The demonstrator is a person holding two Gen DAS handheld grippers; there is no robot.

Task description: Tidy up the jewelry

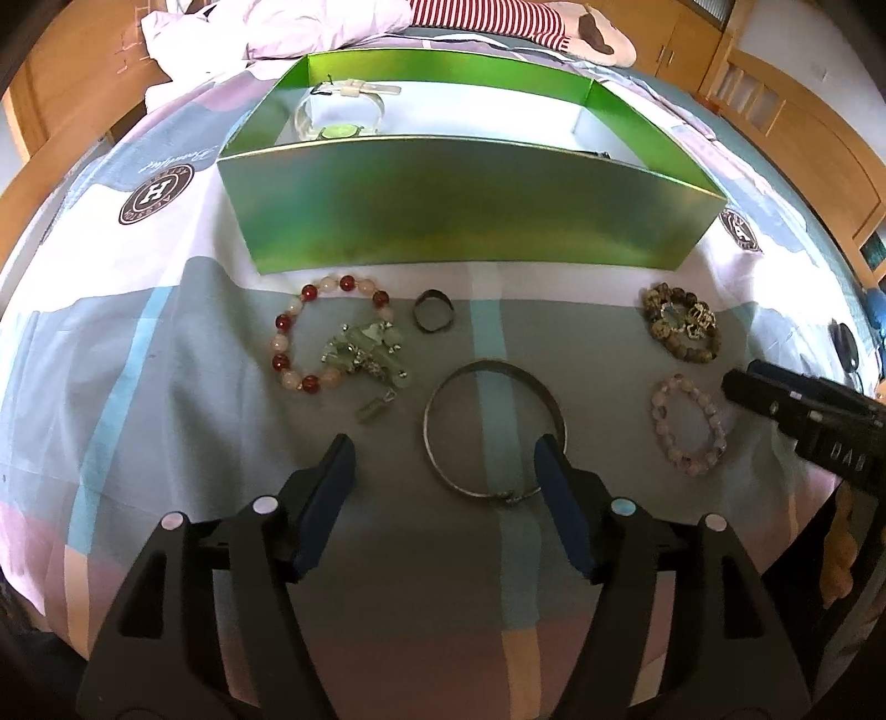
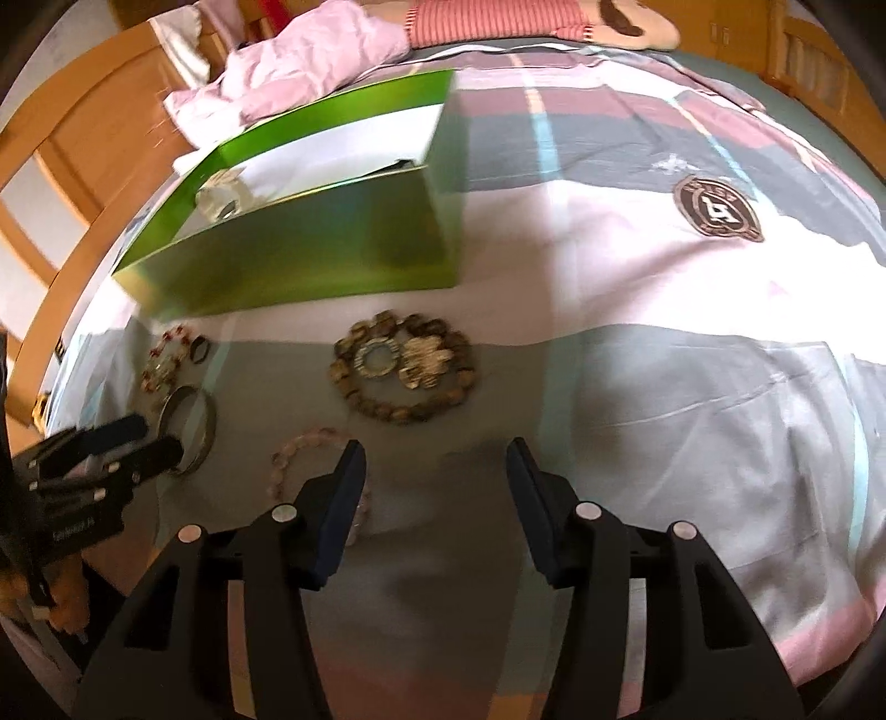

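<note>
A patchwork bedsheet (image 1: 166,360) with round emblems (image 1: 158,191), crumpled pink bedding (image 1: 288,27), and wooden furniture (image 1: 803,127) around.

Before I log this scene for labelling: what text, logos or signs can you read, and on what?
"H": centre of the round brown emblem on the bedsheet; its ring lettering is too small.
Cursive word beside that emblem: unreadable.
Emblem right of the green box: too blurred.
Right gripper body lettering: not legible.

Four bead bracelets (image 1: 332,332), one bangle (image 1: 494,426), one ring (image 1: 432,312), one box (image 1: 470,210)
</note>
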